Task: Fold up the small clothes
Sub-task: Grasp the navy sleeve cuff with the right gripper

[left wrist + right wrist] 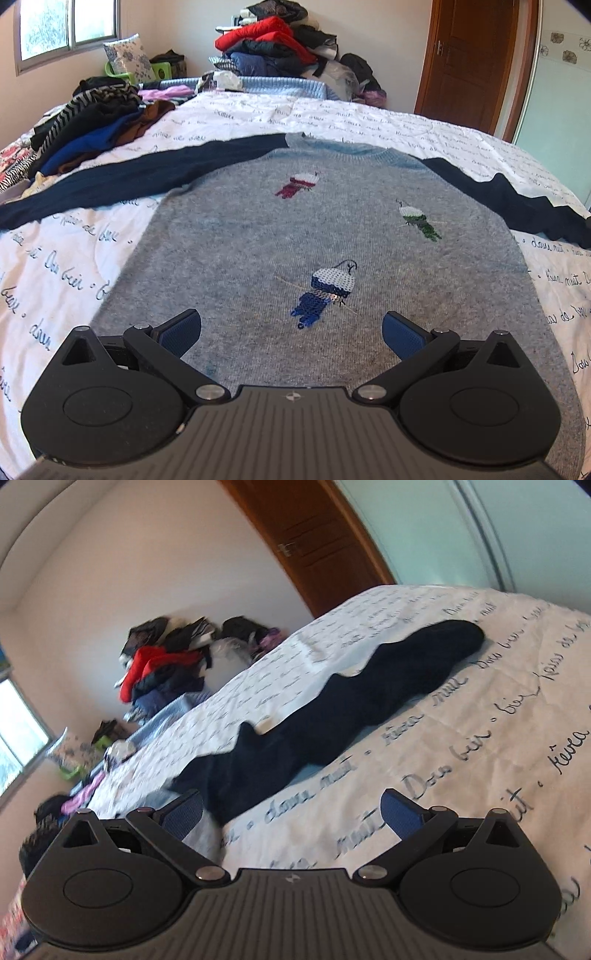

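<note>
A small grey sweater [280, 236] with navy sleeves and three embroidered figures lies flat, face up, on the white bedspread [55, 258]. Its left sleeve [129, 173] and right sleeve [517, 206] are spread out to the sides. My left gripper [291, 332] is open and empty, hovering over the sweater's lower hem. My right gripper [291, 812] is open and empty, tilted, just above the bedspread [480, 738] beside the right navy sleeve [351, 705], whose near end lies close to its left finger [183, 812].
A heap of dark and striped clothes [85, 125] lies on the bed's far left. A tall pile of clothes with a red jacket [273, 40] stands beyond the bed. A wooden door [476, 62] is at the back right.
</note>
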Demonstrator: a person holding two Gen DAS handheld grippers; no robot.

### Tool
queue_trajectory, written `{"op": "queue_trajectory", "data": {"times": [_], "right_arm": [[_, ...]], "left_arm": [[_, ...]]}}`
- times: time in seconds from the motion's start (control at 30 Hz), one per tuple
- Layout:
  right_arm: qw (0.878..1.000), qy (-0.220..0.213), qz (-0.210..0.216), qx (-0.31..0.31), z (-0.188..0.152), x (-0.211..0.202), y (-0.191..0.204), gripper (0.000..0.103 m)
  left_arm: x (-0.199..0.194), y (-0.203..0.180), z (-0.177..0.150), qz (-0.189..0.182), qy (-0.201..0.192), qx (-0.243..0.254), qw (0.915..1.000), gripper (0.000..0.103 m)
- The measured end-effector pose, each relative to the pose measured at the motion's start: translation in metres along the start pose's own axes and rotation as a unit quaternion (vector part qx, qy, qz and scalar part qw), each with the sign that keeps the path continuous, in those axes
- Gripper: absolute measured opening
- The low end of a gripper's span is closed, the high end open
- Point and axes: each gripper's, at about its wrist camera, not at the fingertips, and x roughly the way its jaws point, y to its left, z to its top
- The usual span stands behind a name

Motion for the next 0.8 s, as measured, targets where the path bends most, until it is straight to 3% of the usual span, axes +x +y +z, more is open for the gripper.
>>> {"op": "queue_trajectory", "data": {"times": [0.13, 0.23, 0.53, 0.6, 0.67, 0.77, 0.8], "right_arm": [[0.996, -0.035, -0.057, 0.06, 0.028, 0.033, -0.042, 0.103], [0.992, -0.069, -0.063, 0.085, 0.051, 0.049, -0.065, 0.103], [0.97, -0.075, 0.027, 0.23, 0.106, 0.099, -0.118, 0.103], [0.966, -0.063, 0.024, 0.251, 0.114, 0.107, -0.124, 0.092], [0.962, -0.049, 0.014, 0.267, 0.115, 0.115, -0.131, 0.049], [0.964, -0.04, 0.002, 0.263, 0.113, 0.121, -0.136, 0.021], [0.965, -0.043, 0.005, 0.259, 0.113, 0.12, -0.137, 0.018]], "left_arm": [[0.009, 0.001, 0.001, 0.004, 0.014, 0.0, 0.9999, 0.103], [0.016, 0.003, 0.004, 0.009, 0.024, -0.004, 0.9997, 0.103], [0.029, 0.006, 0.013, 0.022, 0.04, -0.012, 0.9989, 0.103], [0.031, 0.005, 0.013, 0.025, 0.043, -0.011, 0.9987, 0.103], [0.032, 0.004, 0.014, 0.027, 0.045, -0.009, 0.9986, 0.103], [0.031, 0.004, 0.015, 0.031, 0.042, -0.005, 0.9986, 0.103], [0.031, 0.004, 0.016, 0.034, 0.04, -0.005, 0.9986, 0.103]]}}
